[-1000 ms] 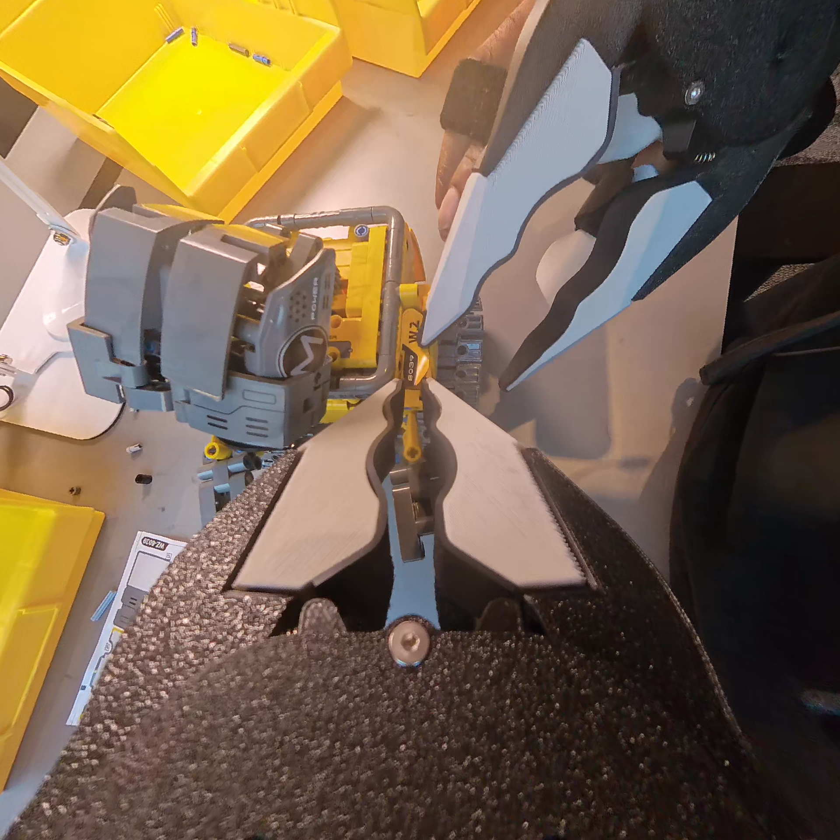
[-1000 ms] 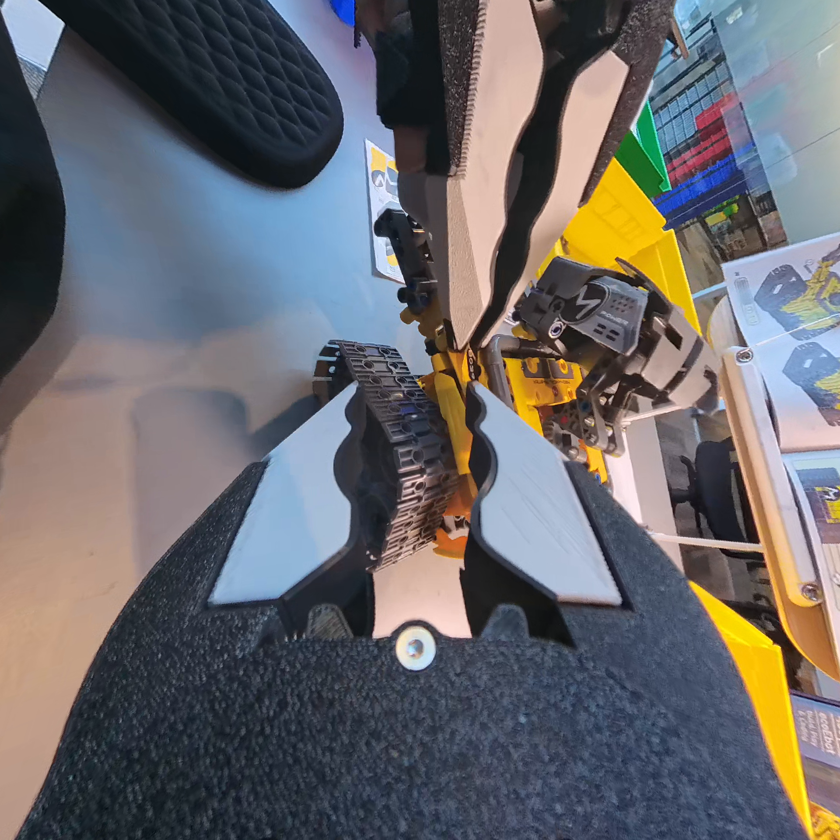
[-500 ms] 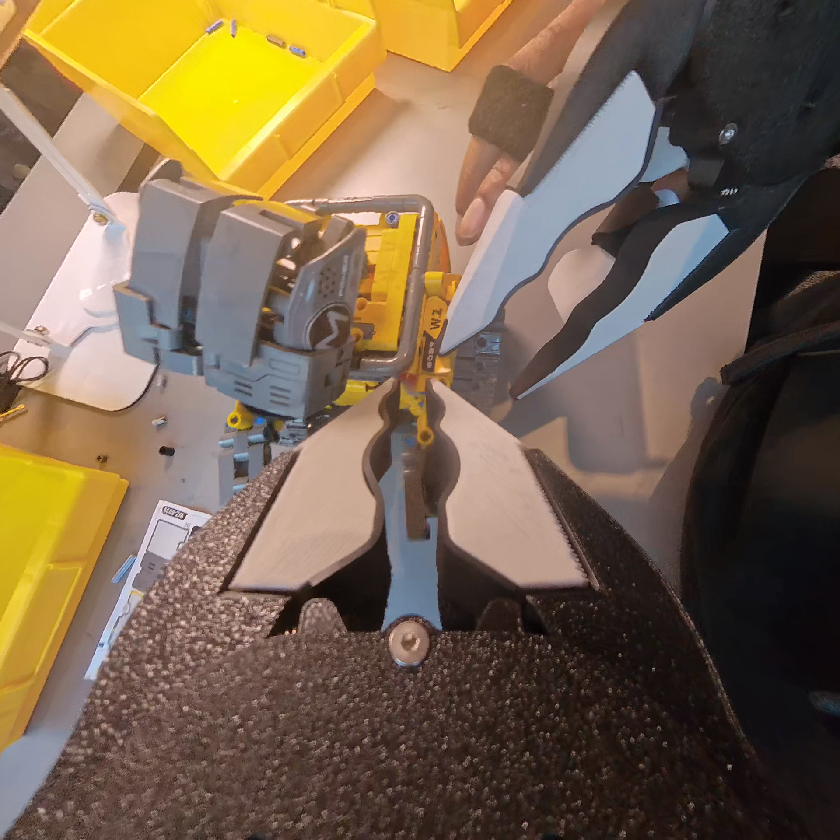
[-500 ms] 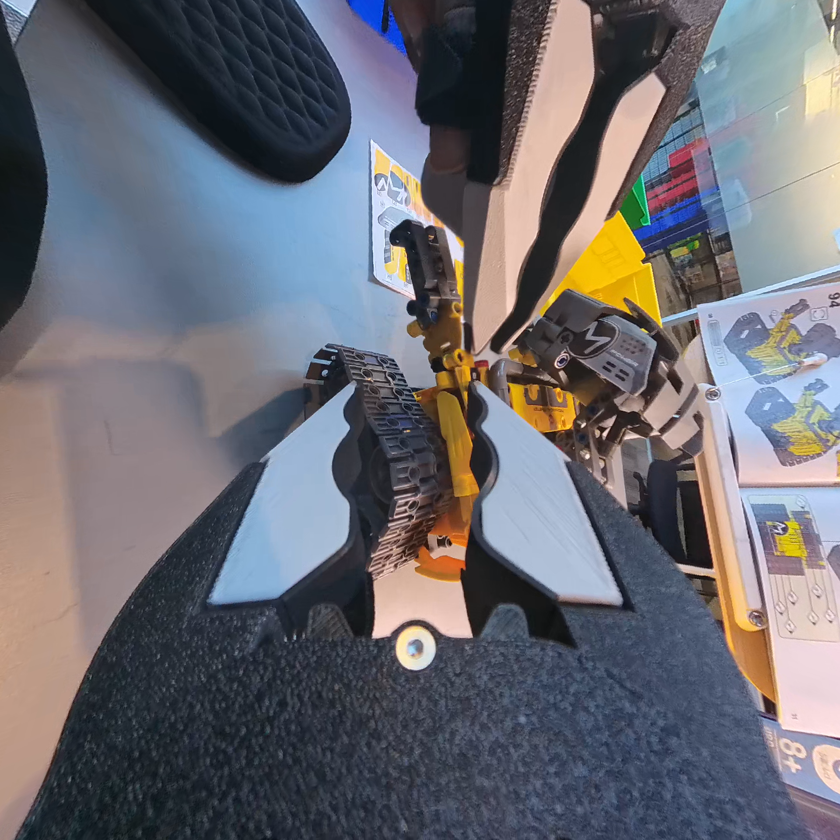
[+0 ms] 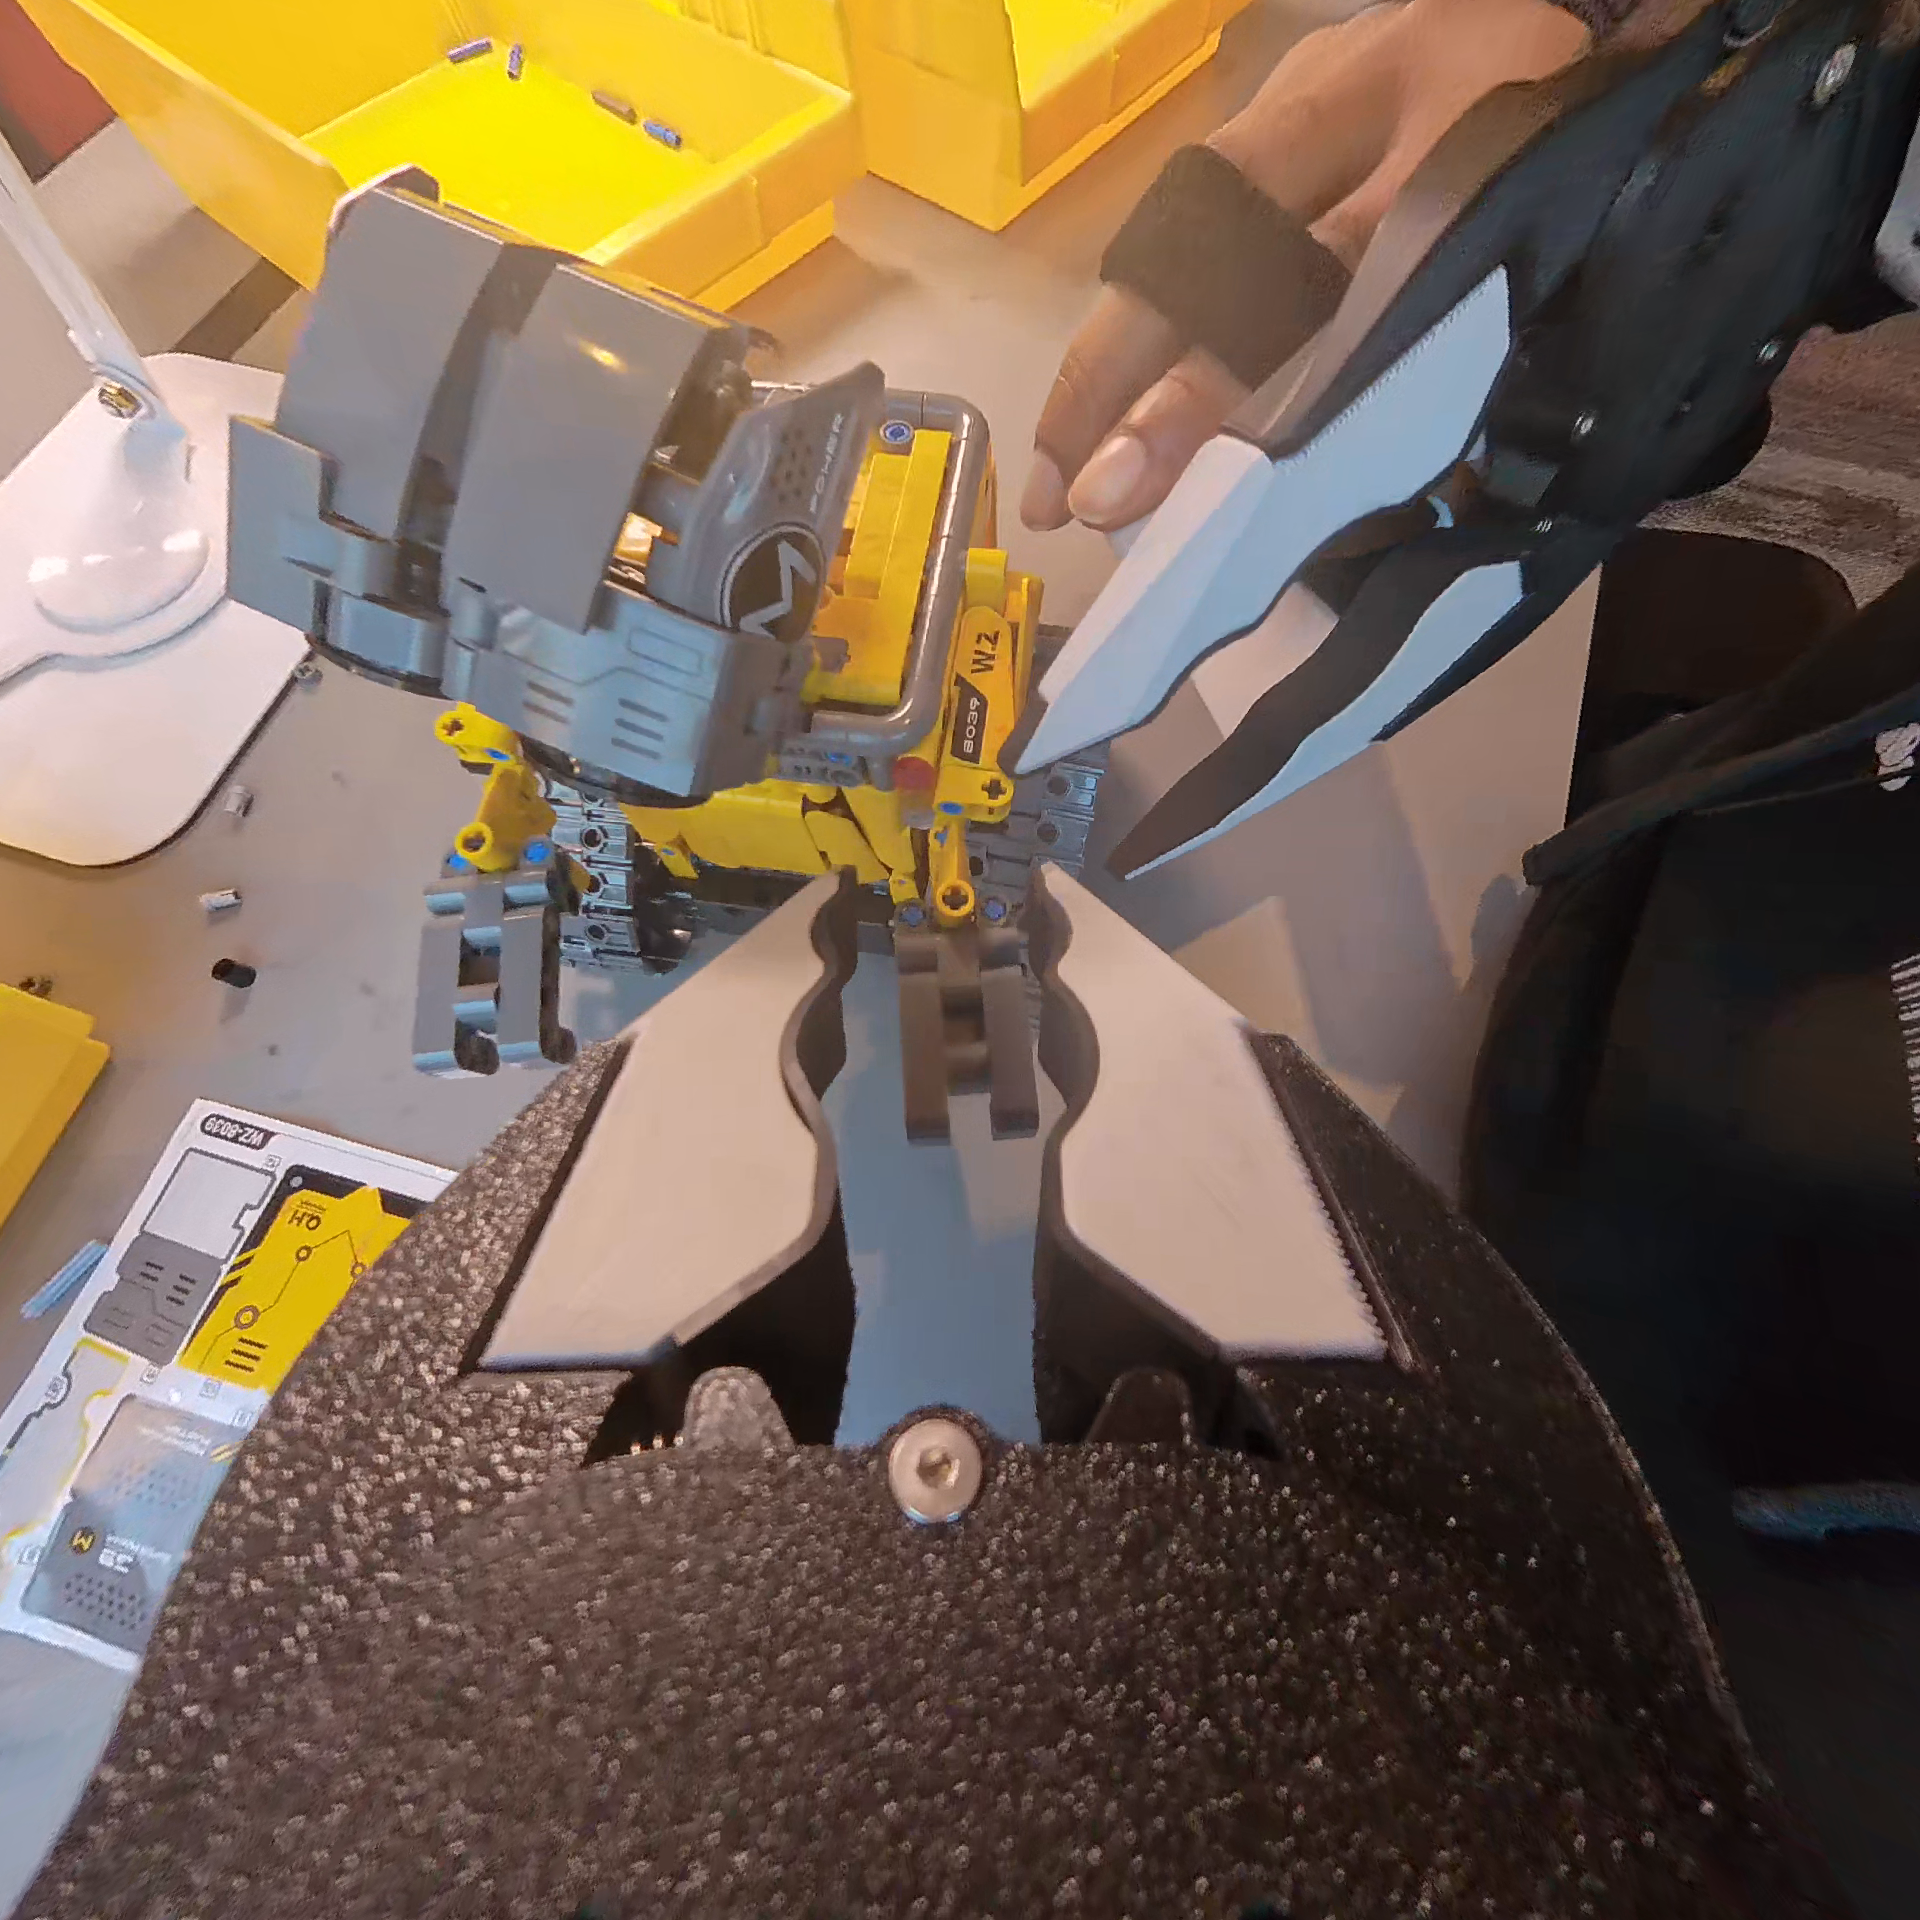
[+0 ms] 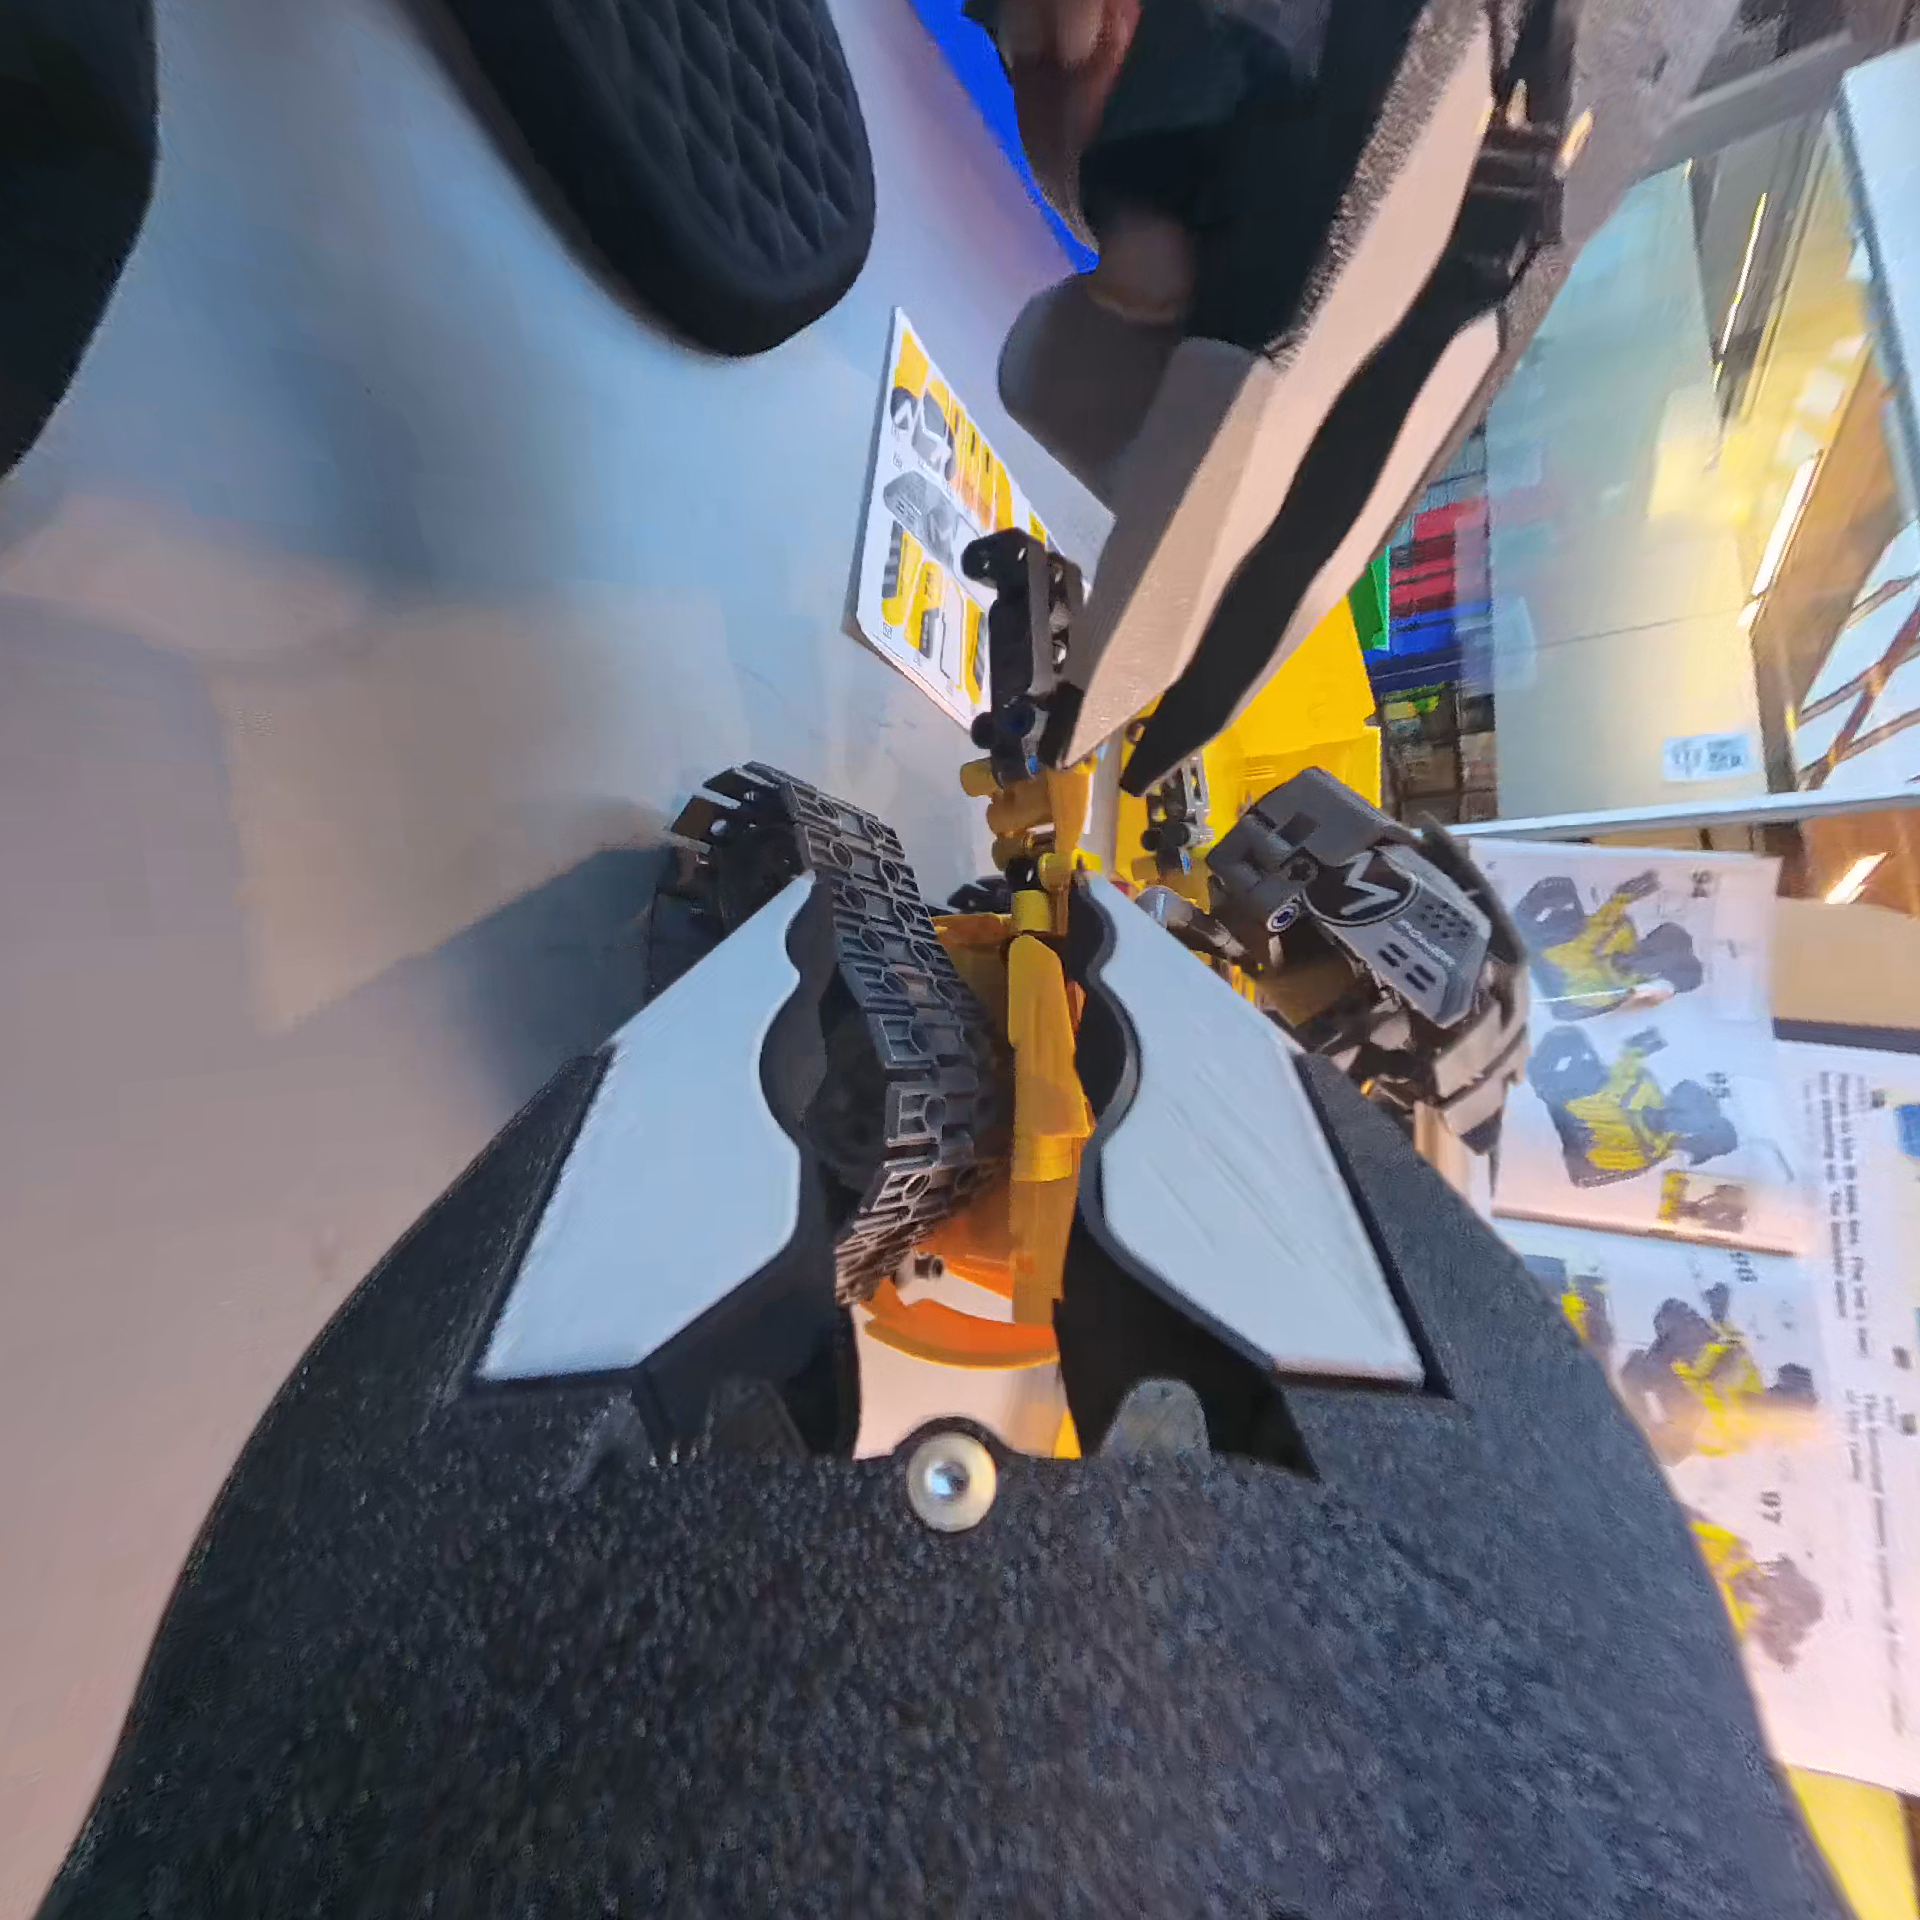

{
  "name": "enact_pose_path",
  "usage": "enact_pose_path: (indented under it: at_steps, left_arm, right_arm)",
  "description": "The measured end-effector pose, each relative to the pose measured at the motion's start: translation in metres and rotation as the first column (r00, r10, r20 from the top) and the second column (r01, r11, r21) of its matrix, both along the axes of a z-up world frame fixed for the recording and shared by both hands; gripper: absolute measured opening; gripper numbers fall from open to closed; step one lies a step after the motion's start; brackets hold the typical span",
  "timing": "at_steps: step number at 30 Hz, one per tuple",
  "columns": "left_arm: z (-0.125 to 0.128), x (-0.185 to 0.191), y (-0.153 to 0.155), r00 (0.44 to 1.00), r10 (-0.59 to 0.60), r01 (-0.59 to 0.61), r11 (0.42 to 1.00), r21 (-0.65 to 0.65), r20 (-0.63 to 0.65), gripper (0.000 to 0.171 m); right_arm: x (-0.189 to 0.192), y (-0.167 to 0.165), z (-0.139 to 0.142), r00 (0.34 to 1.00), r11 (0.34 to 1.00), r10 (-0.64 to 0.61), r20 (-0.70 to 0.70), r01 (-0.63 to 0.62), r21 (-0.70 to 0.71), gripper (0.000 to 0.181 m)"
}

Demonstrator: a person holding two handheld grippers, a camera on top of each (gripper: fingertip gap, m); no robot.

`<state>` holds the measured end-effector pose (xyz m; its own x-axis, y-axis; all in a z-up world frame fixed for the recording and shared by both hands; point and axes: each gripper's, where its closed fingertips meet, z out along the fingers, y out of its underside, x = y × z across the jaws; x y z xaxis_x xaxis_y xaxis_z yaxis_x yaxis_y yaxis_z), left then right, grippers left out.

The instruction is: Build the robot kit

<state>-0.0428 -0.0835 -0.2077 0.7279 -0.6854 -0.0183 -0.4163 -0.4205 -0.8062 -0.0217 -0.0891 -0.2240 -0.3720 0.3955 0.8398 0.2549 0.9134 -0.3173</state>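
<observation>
A yellow and grey toy tracked vehicle [image 5: 873, 665] built from bricks stands on the grey table [image 5: 312, 831]; its big grey bucket [image 5: 488, 499] is raised at the left. My left gripper [image 5: 940, 878] is open just in front of the model. A grey arm piece [image 5: 966, 1039] and a yellow link [image 5: 951, 894] lie between its jaws, apart from them. My right gripper [image 6: 945, 894] is shut on the black track [image 6: 894, 1029] and the yellow side of the model [image 6: 1039, 1039]. It shows in the left wrist view [image 5: 1070, 821] at the model's right side.
Yellow bins [image 5: 540, 135] stand behind the model and another [image 5: 42, 1081] at the left edge. A white stand base [image 5: 114, 644] is at the left. A printed leaflet [image 5: 156, 1330] lies at the front left, small loose parts [image 5: 234, 971] near it. An instruction booklet [image 6: 1662, 1039] stands at the right. Less than 4 cm separates the two grippers' tips.
My left gripper has let go of the yellow link, opened and drawn back a little. The right gripper has kept its hold on the track side.
</observation>
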Motion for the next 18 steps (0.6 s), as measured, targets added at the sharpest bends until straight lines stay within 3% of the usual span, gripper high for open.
enact_pose_path:
  at_steps: [3, 6, 10, 18]
  left_arm:
    - [-0.001, 0.002, 0.002, 1.0, -0.003, 0.003, 1.0, 0.007, 0.006, 0.031]
    - [-0.002, 0.003, 0.003, 1.0, -0.002, 0.002, 1.0, 0.01, 0.013, 0.03]
    - [-0.008, 0.005, 0.003, 1.0, 0.0, 0.0, 1.0, 0.002, 0.024, 0.027]
    - [-0.014, 0.008, 0.006, 0.999, 0.026, -0.027, 1.0, 0.012, 0.04, 0.015]
  right_arm:
    - [0.002, -0.005, 0.005, 1.0, 0.997, 0.028, -0.004, -0.029, -0.068, 0.039]
    - [0.0, 0.001, 0.018, 0.999, 0.987, -0.019, -0.035, 0.013, -0.159, 0.044]
    - [0.0, 0.008, 0.002, 0.997, 0.985, -0.053, 0.055, 0.062, -0.161, 0.048]
    - [-0.007, -0.001, 0.001, 0.99, 0.971, -0.044, 0.133, 0.073, -0.227, 0.052]
